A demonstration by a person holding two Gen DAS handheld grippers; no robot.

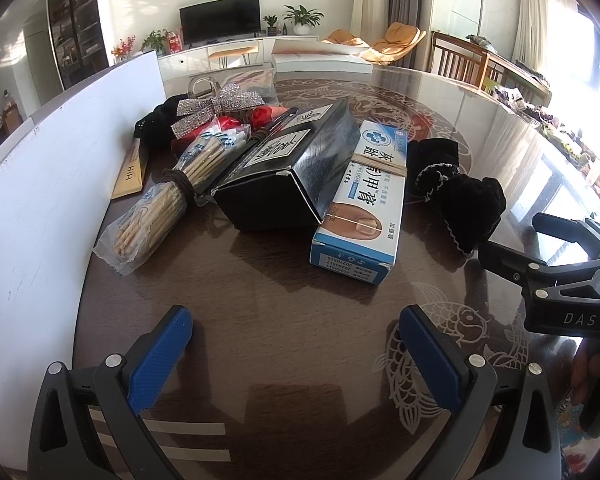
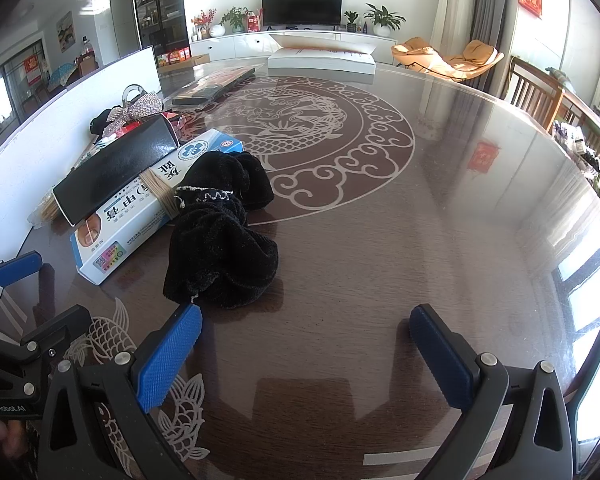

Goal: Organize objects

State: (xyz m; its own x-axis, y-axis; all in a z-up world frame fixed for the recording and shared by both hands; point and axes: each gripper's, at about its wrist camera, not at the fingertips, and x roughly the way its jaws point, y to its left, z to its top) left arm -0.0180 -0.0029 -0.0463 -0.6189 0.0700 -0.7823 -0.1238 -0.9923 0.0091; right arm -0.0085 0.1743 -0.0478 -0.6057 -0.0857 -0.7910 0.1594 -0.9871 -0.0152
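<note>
A pile lies on the dark round table (image 1: pixel 284 320): a black box (image 1: pixel 288 168), a white-and-blue cream carton (image 1: pixel 364 200) leaning on it, a bag of wooden sticks (image 1: pixel 160 208), a silver glitter bow (image 1: pixel 216 108) and a black velvet pouch (image 1: pixel 460 196). My left gripper (image 1: pixel 296 332) hovers open in front of the carton, nothing between its fingers. In the right wrist view the pouch (image 2: pixel 224 236) lies just ahead and left of my open right gripper (image 2: pixel 304 324), with the carton (image 2: pixel 152 208) and black box (image 2: pixel 116 172) behind it. The right gripper (image 1: pixel 512 240) also shows beside the pouch.
A white board (image 1: pixel 60 184) stands along the table's left edge, with a tan flat packet (image 1: pixel 130 172) at its foot. A flat dark packet (image 2: pixel 212 84) and a white box (image 2: pixel 320 56) lie at the far side. Wooden chairs (image 2: pixel 540 96) stand to the right.
</note>
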